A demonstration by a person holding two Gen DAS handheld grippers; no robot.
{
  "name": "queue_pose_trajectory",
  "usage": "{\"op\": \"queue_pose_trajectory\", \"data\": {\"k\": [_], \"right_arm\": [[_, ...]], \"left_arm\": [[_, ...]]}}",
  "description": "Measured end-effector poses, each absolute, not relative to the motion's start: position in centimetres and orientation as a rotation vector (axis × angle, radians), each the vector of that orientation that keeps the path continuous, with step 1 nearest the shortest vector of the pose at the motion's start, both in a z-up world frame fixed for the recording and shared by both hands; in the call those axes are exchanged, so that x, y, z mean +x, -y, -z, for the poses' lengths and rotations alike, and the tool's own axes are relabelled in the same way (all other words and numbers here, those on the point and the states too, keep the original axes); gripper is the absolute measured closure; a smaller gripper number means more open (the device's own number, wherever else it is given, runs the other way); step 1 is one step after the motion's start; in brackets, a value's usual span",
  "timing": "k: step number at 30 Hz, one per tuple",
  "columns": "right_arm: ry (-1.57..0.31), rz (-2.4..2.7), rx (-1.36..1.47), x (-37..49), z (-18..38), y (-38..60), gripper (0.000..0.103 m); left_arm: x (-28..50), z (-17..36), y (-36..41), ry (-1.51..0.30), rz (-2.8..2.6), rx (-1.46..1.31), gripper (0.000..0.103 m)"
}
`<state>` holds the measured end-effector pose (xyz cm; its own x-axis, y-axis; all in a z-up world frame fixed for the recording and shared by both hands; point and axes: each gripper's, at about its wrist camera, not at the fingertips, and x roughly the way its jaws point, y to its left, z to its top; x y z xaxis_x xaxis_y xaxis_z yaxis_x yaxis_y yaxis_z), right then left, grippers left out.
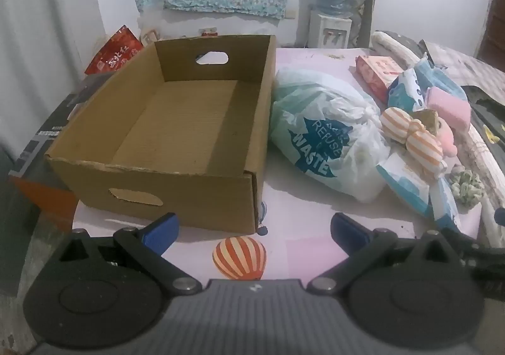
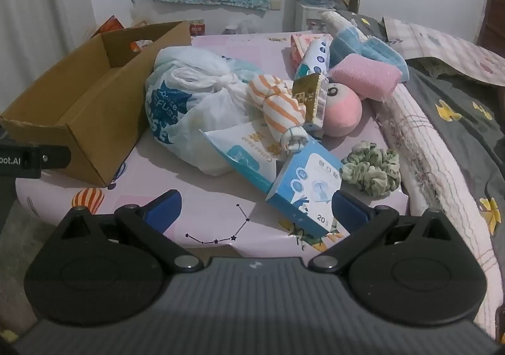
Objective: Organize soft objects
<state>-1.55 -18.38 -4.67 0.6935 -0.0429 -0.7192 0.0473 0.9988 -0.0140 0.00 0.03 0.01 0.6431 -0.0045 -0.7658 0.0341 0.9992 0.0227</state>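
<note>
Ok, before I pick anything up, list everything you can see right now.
brown cardboard box: one, empty, left on the table
white knotted plastic bag: one, teal print, beside the box
orange-striped cloth bundle: one, right of the bag
pink plush ball: one, behind the bundle
pink rolled towel: one, far right
blue folded towel: one, behind the pink towel
green scrunchie: one, table's right edge
blue tissue box: one, tilted, near edge
pink balloon-print table cover: one
left gripper: open, empty
right gripper: open, empty

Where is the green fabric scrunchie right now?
The green fabric scrunchie lies at the pink table's right edge, right of the blue cardboard box.
</note>
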Motion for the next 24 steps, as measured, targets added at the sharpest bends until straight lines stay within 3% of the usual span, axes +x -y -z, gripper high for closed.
{"op": "queue_pose_trajectory", "data": {"k": [24], "right_arm": [[-0.814,0.029,-0.036,-0.79,4.36,17.66,0.001]], "left_arm": [[0.55,0.18,-0.38,-0.876,0.019,0.036,0.000]]}}
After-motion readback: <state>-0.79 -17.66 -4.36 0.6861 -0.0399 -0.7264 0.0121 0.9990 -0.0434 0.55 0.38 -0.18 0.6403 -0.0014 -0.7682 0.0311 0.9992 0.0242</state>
